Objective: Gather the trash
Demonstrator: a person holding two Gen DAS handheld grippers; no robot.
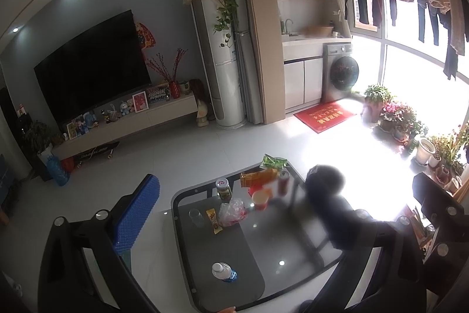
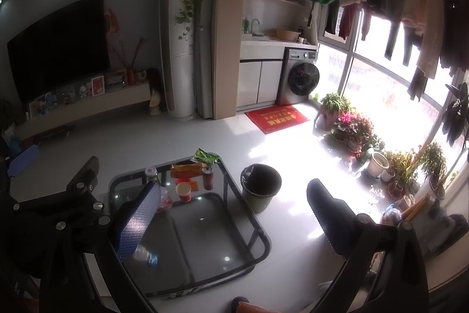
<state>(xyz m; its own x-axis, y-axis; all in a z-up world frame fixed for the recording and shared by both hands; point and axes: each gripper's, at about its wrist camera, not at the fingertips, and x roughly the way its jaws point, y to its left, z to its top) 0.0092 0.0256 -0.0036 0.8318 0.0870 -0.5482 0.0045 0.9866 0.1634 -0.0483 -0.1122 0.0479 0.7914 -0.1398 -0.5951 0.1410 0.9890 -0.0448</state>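
Litter sits spread over the dark glass-topped desk with rounded corners (image 2: 258,228), and every place below is given from that desk. Beside its right edge, on the white floor and touching nothing, stands the round dark green trash bin with a black liner (image 2: 260,186), its mouth open upward; that is where the collected pieces should end up.

At the desk's far end lie the flat green snack packet (image 2: 206,157), overhanging the far corner, and the orange rectangular wrapper (image 2: 187,168), its long axis running across the desk. Just nearer stand the red drink can (image 2: 207,177) and the red and white paper cup (image 2: 183,191), both upright. Towards the left edge are the lidded glass jar (image 1: 223,189), the crumpled clear plastic bag (image 1: 232,211), the small yellow sachet (image 1: 215,221) lying lengthwise along the desk, and an upright clear glass (image 1: 195,217). Alone at the near end stands the clear plastic water bottle with a white cap (image 1: 223,272).

Both tools hover above the near end, carrying nothing. The left hand-held gripper (image 1: 272,228) has its fingers spread wide apart; the right hand-held gripper (image 2: 231,216) is likewise spread wide. The trash lies ahead and below both. My judgement is that the right one, nearer the bin side, suits the can and cup, while the left one is nearer the bag and sachet.
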